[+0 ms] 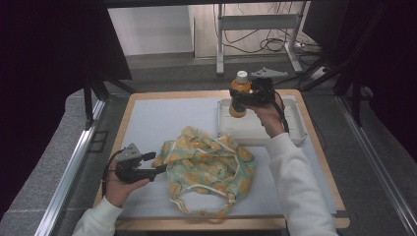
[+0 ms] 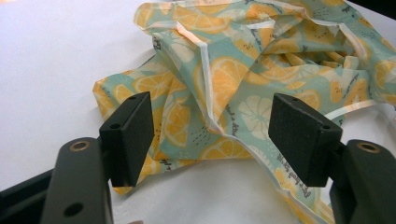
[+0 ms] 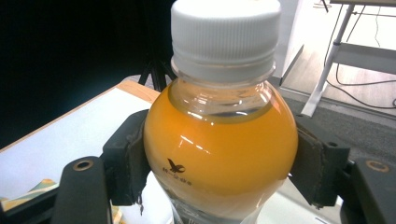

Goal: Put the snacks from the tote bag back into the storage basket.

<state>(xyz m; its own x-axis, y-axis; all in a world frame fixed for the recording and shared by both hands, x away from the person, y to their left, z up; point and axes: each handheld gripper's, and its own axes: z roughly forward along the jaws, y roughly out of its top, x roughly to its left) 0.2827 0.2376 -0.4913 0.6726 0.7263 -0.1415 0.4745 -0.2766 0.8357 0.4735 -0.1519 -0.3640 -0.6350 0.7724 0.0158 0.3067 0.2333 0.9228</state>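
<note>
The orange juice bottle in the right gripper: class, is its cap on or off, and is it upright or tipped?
Capped and upright: the white cap sits atop the clear plastic bottle of orange juice, the liquid line level.

Right gripper has the juice bottle squeezed between its two black pads, one pressing each side of the round orange belly. The bottle is upright, its white screw cap at the top of frame and a clear band of air under the neck. A small dark bird logo faces us. Behind on the left lies the wood-edged table with its pale mat; a metal stand leg and cables sit on the floor at right.
</note>
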